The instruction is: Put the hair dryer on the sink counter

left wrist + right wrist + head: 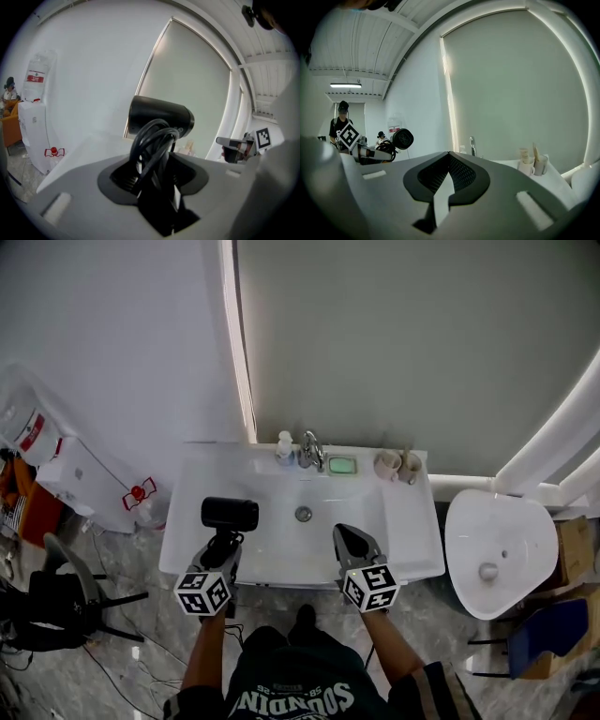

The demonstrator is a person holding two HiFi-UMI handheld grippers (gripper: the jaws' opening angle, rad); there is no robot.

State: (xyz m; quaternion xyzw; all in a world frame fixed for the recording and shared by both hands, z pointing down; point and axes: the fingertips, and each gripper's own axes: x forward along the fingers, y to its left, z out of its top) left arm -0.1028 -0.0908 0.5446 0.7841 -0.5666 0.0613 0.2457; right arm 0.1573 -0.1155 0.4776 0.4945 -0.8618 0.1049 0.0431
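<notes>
Left tool (223, 542) is clamped on the hair dryer (230, 513) by its handle. The jaws stand fairly wide, around the handle plus the black cord (152, 140) looped over it. In the left gripper view the barrel sticks out past the jaws. The dryer hangs over the front-left part of the worktop (412, 549), left of the basin (303, 514). It looks held off the surface and not set down, though contact can't be ruled out from above. Right tool (349, 538) has its jaws together with nothing in them, over the front edge right of the basin.

Along the worktop's back edge are a soap bottle (284, 448), faucet (311, 448) and green soap dish (342, 465), with cups (398, 465) toward the back-right corner. The left side strip is bare.

Handling, as a judgement: the shell is hard, stiff, smooth plastic, likely of moderate weight. The head looks heavier than the handle, so it will want to tip in a handle grip. The cord is the soft part, and its loops may shift under the pads or drop loose and snag. The handle is the right place to hold, close to the barrel for less tipping. The round barrel may roll, so it is better laid on its side on the bare left strip, clear of the basin rim. It is not very fragile, but it should be set down rather than dropped.
</notes>
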